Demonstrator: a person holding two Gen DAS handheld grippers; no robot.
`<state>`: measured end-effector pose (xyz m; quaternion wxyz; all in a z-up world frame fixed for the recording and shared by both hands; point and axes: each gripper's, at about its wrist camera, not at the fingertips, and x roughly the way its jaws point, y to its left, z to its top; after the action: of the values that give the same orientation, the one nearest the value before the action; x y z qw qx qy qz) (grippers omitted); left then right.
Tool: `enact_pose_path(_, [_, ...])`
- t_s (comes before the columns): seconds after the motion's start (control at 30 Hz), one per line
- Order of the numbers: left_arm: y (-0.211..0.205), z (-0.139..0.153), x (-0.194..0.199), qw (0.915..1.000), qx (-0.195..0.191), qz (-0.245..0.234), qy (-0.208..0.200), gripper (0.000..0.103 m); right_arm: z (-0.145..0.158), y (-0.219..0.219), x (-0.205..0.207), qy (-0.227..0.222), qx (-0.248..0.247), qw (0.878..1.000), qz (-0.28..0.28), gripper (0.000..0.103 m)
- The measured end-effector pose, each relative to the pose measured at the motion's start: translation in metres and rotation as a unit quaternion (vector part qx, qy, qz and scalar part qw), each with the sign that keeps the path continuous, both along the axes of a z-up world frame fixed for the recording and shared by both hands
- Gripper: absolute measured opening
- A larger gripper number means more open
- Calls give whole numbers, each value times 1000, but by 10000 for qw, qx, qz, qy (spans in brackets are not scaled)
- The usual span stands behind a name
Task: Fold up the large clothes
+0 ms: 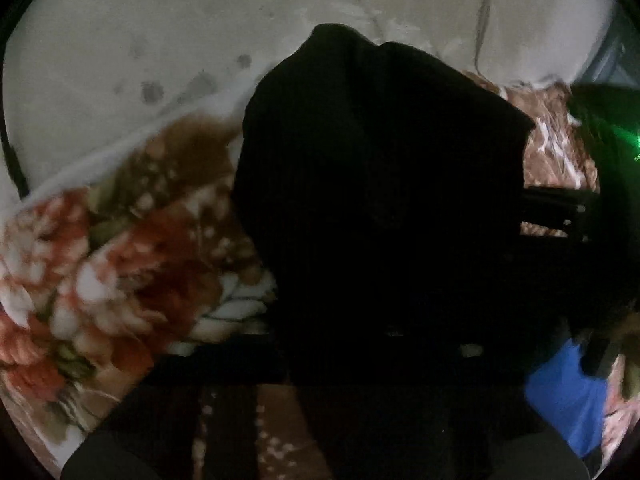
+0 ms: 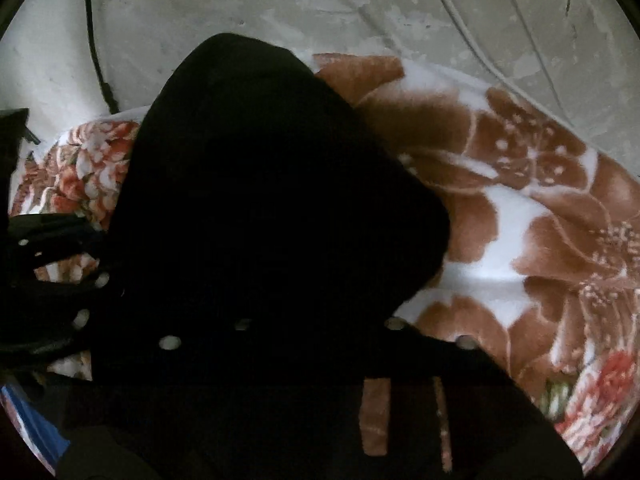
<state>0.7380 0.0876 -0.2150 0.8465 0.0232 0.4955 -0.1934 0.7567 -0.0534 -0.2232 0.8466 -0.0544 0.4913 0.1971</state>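
1. Black garment [image 1: 380,200]: bunched in a dark heap on the floral blanket [image 1: 120,248], filling the middle of both views.
2. My left gripper [image 1: 384,332]: closed; fingers buried in the black cloth, so I cannot tell whether they pinch it.
3. My right gripper [image 2: 316,332]: closed too, likewise hidden.
4. Pale floor [image 2: 360,8]: beyond the blanket.

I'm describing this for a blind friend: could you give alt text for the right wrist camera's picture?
A black garment bunches up in front of the camera, filling the middle and hiding the right gripper's fingertips, which are shut on it. It lies over a floral blanket in brown, white and red, with a pale scuffed wall behind.
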Motion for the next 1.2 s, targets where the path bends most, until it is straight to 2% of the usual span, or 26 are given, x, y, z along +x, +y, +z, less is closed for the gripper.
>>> enact_pose_path(0.07, [0, 17, -14, 9983, -404, -269, -336, 6, 4, -7, -5, -126, 49, 9999, 82, 8])
enact_pose_path(0.1, [0, 22, -19, 9975, -495, -349, -370, 5, 8, -12, -10, -219, 35, 9997, 135, 8])
enact_pose_path(0.3, [6, 70, -62, 9953, -526, -235, -772, 5, 56, -33, -59, -794, 26, 9962, 368, 8])
enact_pose_path(0.37, [2, 89, -86, 9946, -461, -210, -902, 5, 73, -38, -81, -913, 73, 9948, 445, 8])
enact_pose_path(0.47, [-8, 108, -125, 9927, -138, -382, -1137, 5, 97, -43, -126, -1079, 94, 9920, 652, 8])
enact_pose_path(0.6, [-20, 123, -182, 9902, 73, -506, -1297, 5, 111, -47, -177, -1299, 36, 9878, 863, 8])
enact_pose_path(0.67, [-25, 121, -207, 9907, -25, -463, -1283, 5, 109, -53, -203, -1261, 127, 9885, 830, 8])
enact_pose_path(0.77, [-34, 107, -248, 9914, -97, -382, -1248, 5, 93, -47, -244, -1354, 5, 9863, 942, 8])
enact_pose_path(0.97, [-53, 42, -317, 9946, 2, -291, -1001, 5, 35, -52, -326, -1248, -259, 9848, 1178, 9])
enact_pose_path(1.03, [-58, 23, -336, 9953, -1, -225, -945, 7, 16, -59, -341, -1151, -281, 9859, 1181, 14])
enact_pose_path(1.07, [-61, 12, -347, 9956, 39, -173, -915, 7, 6, -63, -352, -1116, -301, 9863, 1173, 21])
enact_pose_path(1.1, [-63, 3, -357, 9957, 105, -128, -908, 11, -4, -67, -363, -1068, -347, 9866, 1183, 35])
enact_pose_path(1.13, [-66, -3, -363, 9957, 146, -82, -915, 23, -13, -72, -373, -1030, -394, 9867, 1195, 44])
enact_pose_path(1.17, [-70, -12, -374, 9960, 178, -43, -880, 31, -20, -75, -379, -1011, -421, 9868, 1195, 60])
enact_pose_path(1.2, [-73, -16, -382, 9962, 189, -26, -853, 50, -27, -80, -389, -996, -451, 9871, 1168, 67])
